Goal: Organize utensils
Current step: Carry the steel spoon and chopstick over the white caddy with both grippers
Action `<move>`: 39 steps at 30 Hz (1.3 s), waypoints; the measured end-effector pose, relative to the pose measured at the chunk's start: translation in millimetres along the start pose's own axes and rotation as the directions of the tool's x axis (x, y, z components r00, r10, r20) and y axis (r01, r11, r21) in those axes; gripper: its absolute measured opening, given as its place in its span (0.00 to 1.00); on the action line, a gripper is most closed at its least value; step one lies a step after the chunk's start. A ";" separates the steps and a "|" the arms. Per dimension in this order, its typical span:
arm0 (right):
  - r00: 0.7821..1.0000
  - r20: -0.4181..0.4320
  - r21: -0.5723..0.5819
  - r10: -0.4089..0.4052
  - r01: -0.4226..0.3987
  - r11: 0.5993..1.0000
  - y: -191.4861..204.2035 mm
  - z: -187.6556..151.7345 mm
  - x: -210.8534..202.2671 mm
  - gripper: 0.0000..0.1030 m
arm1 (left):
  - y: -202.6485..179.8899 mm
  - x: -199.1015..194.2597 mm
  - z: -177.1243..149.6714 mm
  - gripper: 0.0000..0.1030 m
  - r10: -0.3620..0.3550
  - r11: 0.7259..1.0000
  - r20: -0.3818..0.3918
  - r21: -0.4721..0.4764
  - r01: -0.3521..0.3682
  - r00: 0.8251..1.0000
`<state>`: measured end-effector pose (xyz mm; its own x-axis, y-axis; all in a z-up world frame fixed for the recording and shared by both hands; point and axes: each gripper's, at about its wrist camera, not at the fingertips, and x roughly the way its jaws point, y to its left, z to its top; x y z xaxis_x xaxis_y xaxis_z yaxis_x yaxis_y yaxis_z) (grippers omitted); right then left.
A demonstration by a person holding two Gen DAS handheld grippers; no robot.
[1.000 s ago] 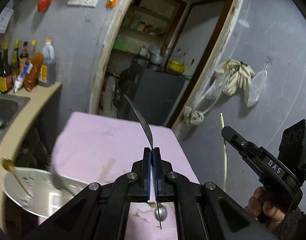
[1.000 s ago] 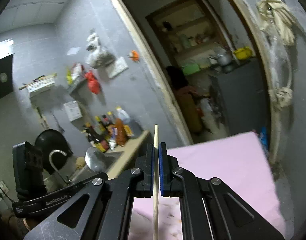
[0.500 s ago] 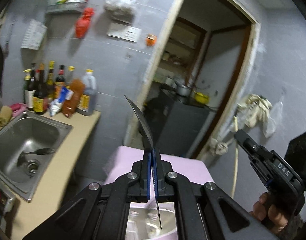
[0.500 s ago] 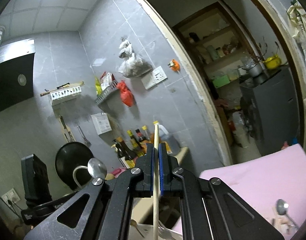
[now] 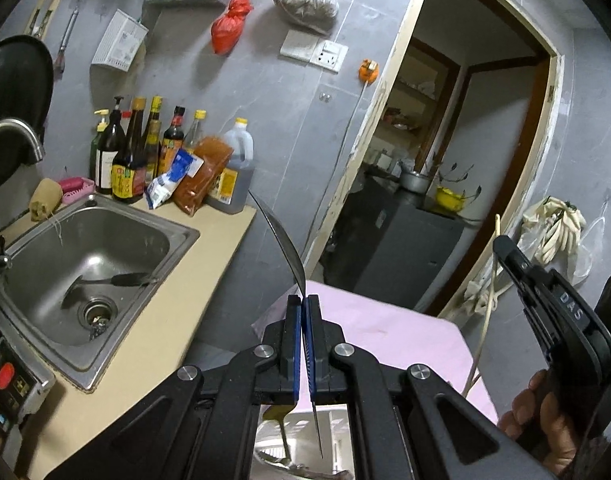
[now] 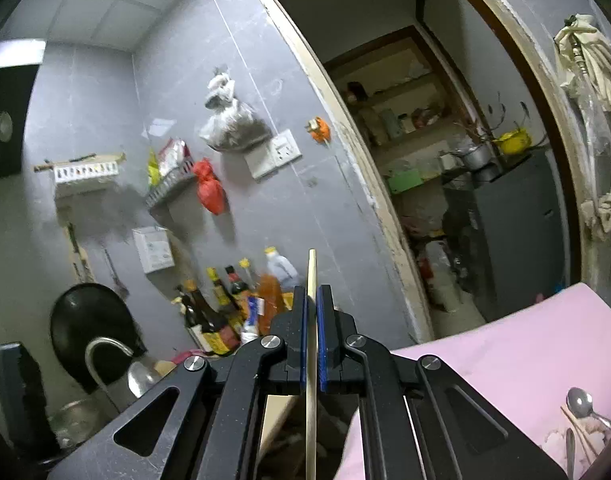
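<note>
My left gripper (image 5: 304, 300) is shut on a metal spoon (image 5: 283, 240), seen edge-on, held upright in the air. Below it a white utensil holder (image 5: 305, 432) shows between the arms, with a brass-coloured utensil (image 5: 279, 424) standing in it. My right gripper (image 6: 312, 292) is shut on a pale wooden chopstick (image 6: 311, 360), also upright. The right gripper shows in the left wrist view (image 5: 553, 312) with the chopstick (image 5: 491, 280). A metal spoon (image 6: 581, 400) and other utensils lie on the pink table cover (image 6: 505, 360) at lower right.
A steel sink (image 5: 77, 264) with a spatula (image 5: 121, 280) in it sits to the left, with a tap (image 5: 13, 136). Sauce bottles (image 5: 145, 156) stand on the counter (image 5: 185, 300). A doorway (image 5: 445, 160) opens behind the pink table (image 5: 385, 340).
Both grippers have risen and tilted upward, each still holding its utensil. The left view has swung toward the sink and counter; the white holder now sits below the left gripper.
</note>
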<state>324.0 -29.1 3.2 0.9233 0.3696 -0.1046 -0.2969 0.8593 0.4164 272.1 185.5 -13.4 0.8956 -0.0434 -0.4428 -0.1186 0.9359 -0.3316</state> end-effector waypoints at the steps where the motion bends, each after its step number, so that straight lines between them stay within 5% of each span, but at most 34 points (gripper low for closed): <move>1: 1.000 -0.007 -0.003 -0.006 0.006 1.000 0.0 -2.9 2.3 0.04 | 1.2 1.8 -3.8 0.03 0.003 1.000 -0.001 0.002 -0.003 1.000; 23: 0.993 -0.099 0.004 -0.063 0.064 0.998 -19.3 -29.7 5.7 0.04 | 1.6 11.3 -35.8 0.03 0.015 0.997 -0.059 0.071 -0.010 0.998; 39: 0.984 -0.176 -0.017 -0.035 0.033 0.999 -27.0 -34.5 -19.4 0.05 | -4.2 1.6 -40.7 0.03 0.014 0.995 -0.137 0.101 0.000 0.990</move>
<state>305.6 -47.3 -37.1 0.8756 0.3958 -0.2768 -0.2707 0.8768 0.3975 256.5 167.3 -46.6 0.8264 -0.0778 -0.5577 -0.0748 0.9664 -0.2458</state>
